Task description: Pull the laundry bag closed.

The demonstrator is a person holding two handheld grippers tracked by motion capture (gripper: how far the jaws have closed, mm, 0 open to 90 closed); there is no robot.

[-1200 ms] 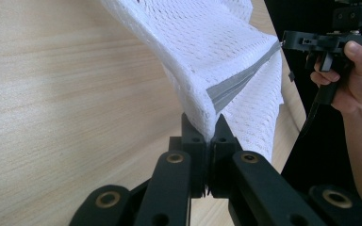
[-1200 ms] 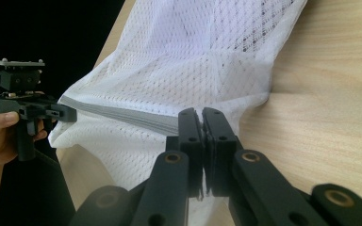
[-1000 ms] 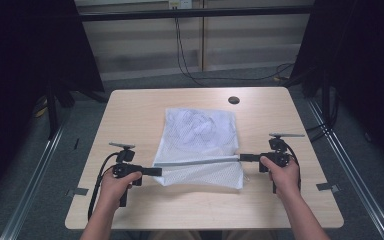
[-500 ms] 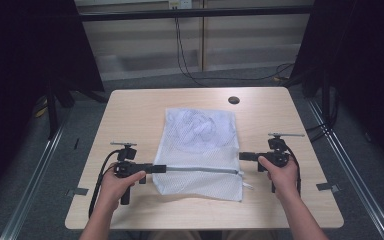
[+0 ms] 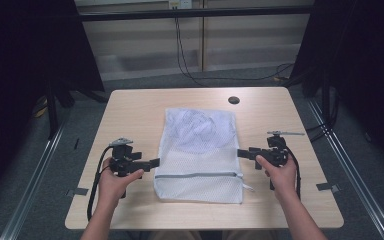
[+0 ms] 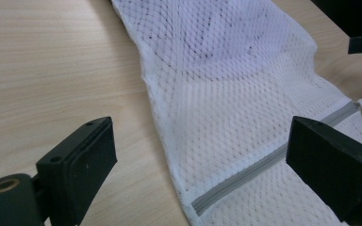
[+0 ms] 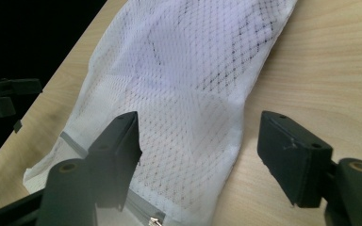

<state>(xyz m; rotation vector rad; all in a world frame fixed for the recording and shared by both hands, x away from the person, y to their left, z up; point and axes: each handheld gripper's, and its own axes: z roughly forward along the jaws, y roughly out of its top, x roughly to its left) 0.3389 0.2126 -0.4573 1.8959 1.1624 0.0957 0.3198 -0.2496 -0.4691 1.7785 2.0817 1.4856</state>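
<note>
White mesh laundry bag (image 5: 200,152) is lying flat on the pale wood table (image 5: 130,107), roughly centred w/ its long axis running away from the person. Grey zipper (image 5: 198,175) is running across the bag near the edge closest to the person; zipper pull is sitting at the bag's right end, w/ a short white cord sticking out beside it. Something pale & crumpled is showing through the mesh in the far half of the bag; can't tell what it is.

Left gripper (image 5: 152,163) is sitting in the left hand (image 5: 116,176), pointing inward at the bag's left edge, just beside it & apart from the fabric. In the left gripper view (image 6: 198,169) its jaws are standing spread wide, w/ the bag's edge & zipper end lying between them on the table, nothing pinched.

Right gripper (image 5: 240,153) is sitting in the right hand (image 5: 279,172), pointing inward at the bag's right edge, tips right at the fabric. In the right gripper view (image 7: 198,155) its jaws are also spread wide, straddling the bag's edge w/o gripping it.

Small dark round spot (image 5: 234,100) is showing on the table's far side, well apart from the bag.
</note>
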